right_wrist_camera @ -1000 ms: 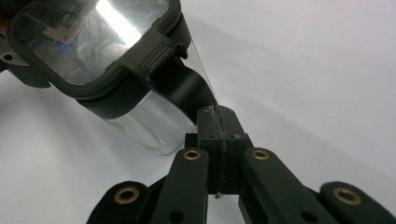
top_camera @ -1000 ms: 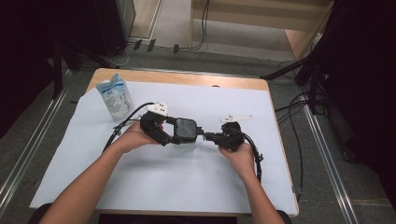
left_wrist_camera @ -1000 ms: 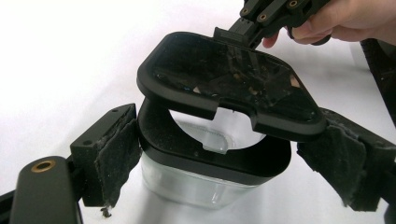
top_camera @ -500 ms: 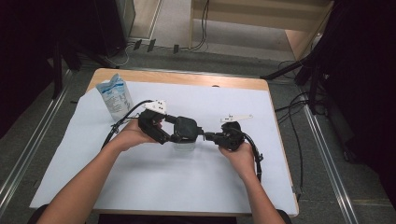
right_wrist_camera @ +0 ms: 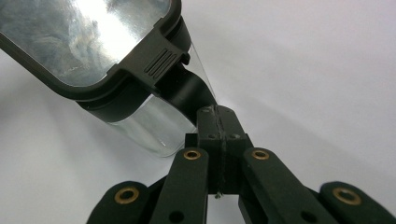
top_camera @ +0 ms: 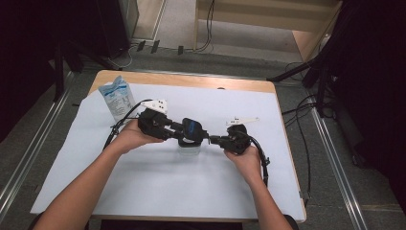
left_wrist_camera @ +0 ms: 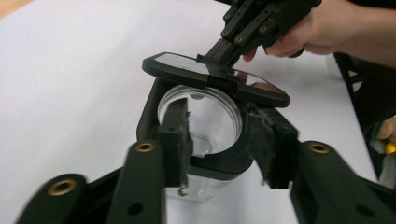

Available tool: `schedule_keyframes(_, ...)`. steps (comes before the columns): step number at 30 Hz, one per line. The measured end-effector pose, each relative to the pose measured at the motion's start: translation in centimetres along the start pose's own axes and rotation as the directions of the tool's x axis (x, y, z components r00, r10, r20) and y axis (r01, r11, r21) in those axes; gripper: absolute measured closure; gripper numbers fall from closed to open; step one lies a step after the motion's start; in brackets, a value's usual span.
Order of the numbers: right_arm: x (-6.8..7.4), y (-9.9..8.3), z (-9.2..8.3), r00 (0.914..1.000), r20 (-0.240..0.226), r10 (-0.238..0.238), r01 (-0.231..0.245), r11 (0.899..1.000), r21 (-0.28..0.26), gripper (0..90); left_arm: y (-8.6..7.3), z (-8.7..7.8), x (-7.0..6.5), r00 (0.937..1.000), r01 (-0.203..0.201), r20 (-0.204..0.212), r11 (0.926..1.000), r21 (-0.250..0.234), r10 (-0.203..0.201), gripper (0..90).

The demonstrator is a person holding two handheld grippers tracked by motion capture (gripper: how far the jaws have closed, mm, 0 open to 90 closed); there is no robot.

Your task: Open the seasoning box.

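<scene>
A clear round container [top_camera: 189, 149] with a black collar stands mid-table on the white sheet. Its black-framed hinged lid [top_camera: 192, 127] is tilted up above the mouth. My left gripper [top_camera: 178, 134] comes in from the left; its jaws have just been closing, and its pads [left_wrist_camera: 180, 140] now press both sides of the collar [left_wrist_camera: 219, 165]. My right gripper [top_camera: 214, 140] comes from the right and is shut on the lid's edge tab. In the right gripper view the lid [right_wrist_camera: 84, 37] slants over the clear body [right_wrist_camera: 149, 126], with the right gripper [right_wrist_camera: 217, 123] pinched tight.
A blue-and-white pouch [top_camera: 115, 98] stands at the back left of the white sheet [top_camera: 158, 191]. The wooden table edge [top_camera: 191, 80] runs along the back. Cables [top_camera: 261, 158] trail from both grippers. The floor drops off on all sides.
The left jaws stood wide around the container before; now they have narrowed onto its collar. The right hand and the lifted lid have kept their place.
</scene>
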State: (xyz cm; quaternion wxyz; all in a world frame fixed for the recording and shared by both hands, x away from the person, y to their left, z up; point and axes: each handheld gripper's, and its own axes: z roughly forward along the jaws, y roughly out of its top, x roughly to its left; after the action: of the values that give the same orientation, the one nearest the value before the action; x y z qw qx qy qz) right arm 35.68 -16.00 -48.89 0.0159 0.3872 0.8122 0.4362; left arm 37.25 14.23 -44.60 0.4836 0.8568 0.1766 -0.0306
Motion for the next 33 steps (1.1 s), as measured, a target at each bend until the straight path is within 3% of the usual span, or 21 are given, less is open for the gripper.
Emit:
schedule_keyframes(2,0.0,0.0,0.0,1.0000,0.000,-0.003,0.003,1.000,0.001,90.0,0.1,-0.2,0.1,0.9998,0.018,0.004,0.9998,-0.005,-0.018,70.8)
schedule_keyframes(6,0.0,0.0,0.0,1.0000,-0.002,-0.003,0.003,1.000,-0.001,90.0,0.7,-0.2,-0.3,1.0000,0.003,0.007,0.9997,0.023,-0.003,82.3)
schedule_keyframes(13,0.0,0.0,0.0,1.0000,-0.001,-0.002,0.002,1.000,0.002,90.0,2.1,0.1,-1.0,0.9999,-0.009,0.011,0.9972,0.074,0.008,90.0)
schedule_keyframes(25,0.0,-0.1,0.0,0.9998,-0.007,0.021,-0.021,1.000,-0.007,90.0,4.2,0.8,-0.7,0.9998,0.000,0.019,0.9944,0.106,-0.002,90.0)
schedule_keyframes(33,0.1,-0.2,0.0,0.9997,0.002,0.023,-0.023,1.000,-0.021,90.0,5.3,2.3,-0.7,0.9997,0.015,0.015,0.9937,0.111,-0.017,90.0)
